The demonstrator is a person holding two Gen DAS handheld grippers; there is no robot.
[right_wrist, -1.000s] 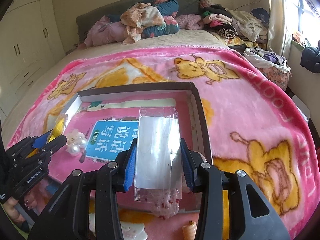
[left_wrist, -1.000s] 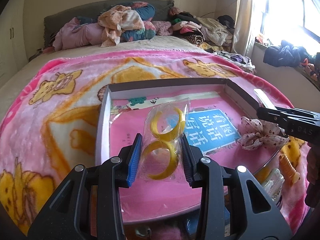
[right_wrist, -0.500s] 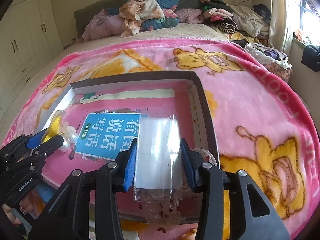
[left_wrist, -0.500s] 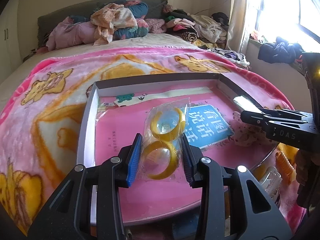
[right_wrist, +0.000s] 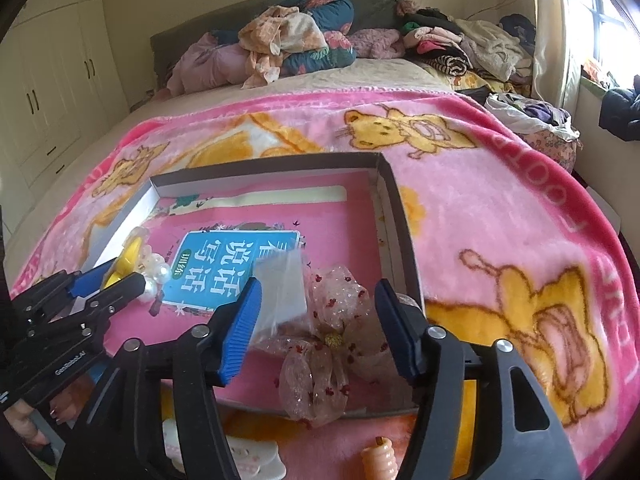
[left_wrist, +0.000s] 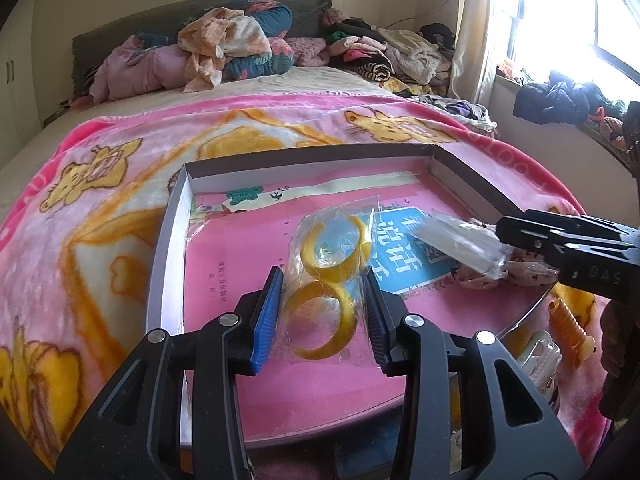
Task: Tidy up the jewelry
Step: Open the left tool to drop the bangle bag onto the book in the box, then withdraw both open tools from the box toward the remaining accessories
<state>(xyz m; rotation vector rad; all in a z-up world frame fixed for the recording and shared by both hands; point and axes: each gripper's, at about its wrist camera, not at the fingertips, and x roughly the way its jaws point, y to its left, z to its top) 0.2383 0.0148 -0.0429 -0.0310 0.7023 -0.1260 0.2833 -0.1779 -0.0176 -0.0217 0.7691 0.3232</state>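
My left gripper [left_wrist: 322, 306] is shut on a clear bag of yellow bangles [left_wrist: 326, 276] and holds it over the shallow box [left_wrist: 168, 240] on the pink blanket. The box holds a pink book with a blue label [right_wrist: 224, 268]. My right gripper [right_wrist: 320, 324] is open over the box's near right corner. A clear packet [right_wrist: 280, 292] leans against its left finger. A sheer flower bow [right_wrist: 324, 344] lies under it. The left gripper shows at the left of the right wrist view [right_wrist: 100, 284], next to pearl beads [right_wrist: 156, 272].
A cream hair clip [right_wrist: 248, 456] and an orange spiral clip [right_wrist: 380, 460] lie on the blanket near the box's front edge. Piled clothes [left_wrist: 224, 44] sit at the head of the bed. A window [left_wrist: 600, 12] is at the right.
My right gripper has opened and let go of the clear packet, which has tipped left. The flower bow has come into sight under it. The left gripper holds the bangle bag as before.
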